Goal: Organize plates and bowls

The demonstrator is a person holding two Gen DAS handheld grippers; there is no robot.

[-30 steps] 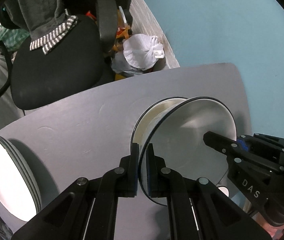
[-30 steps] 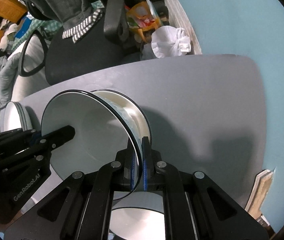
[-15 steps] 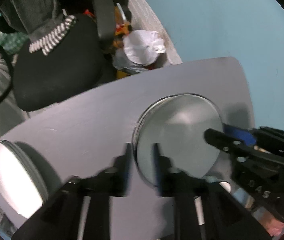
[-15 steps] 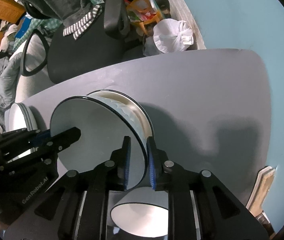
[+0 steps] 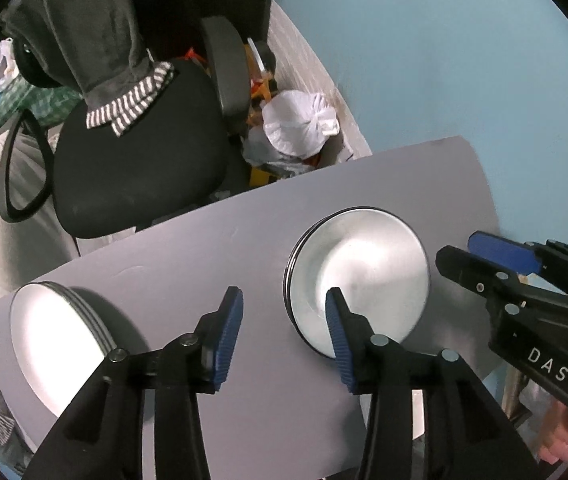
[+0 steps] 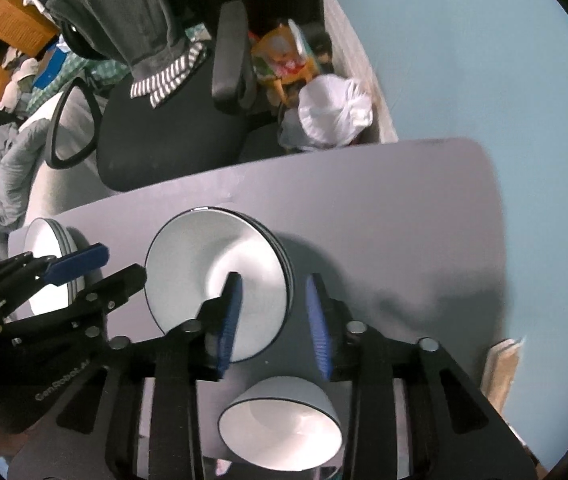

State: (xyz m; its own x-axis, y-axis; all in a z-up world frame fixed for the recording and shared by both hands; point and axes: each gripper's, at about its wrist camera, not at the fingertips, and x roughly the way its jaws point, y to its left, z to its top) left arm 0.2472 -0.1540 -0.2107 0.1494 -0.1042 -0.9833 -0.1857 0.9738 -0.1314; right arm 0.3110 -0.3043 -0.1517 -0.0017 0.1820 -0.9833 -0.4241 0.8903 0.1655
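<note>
1. The left tool hangs over the grey worktop with its blue-padded fingers spread wide and nothing between them.
2. The right tool is likewise spread open and holds nothing; its blue pads sit on either side of the near edge of a stack, without touching it as far as I can see.
3. That stack of white, dark-rimmed round plates lies flat near the middle of the worktop, several rims showing at its side.
4. In the left wrist view the same stack sits just ahead of the left tool's right finger, with the right tool close beside it.
5. A second stack of white plates rests at the left end of the worktop, well apart from the first.
6. A white, dark-rimmed bowl stands at the near edge of the worktop, under the right tool.
7. Beyond the worktop stands a black office chair with grey clothing draped over its back, and a tied white plastic bag sits on the floor by the blue wall.
</note>
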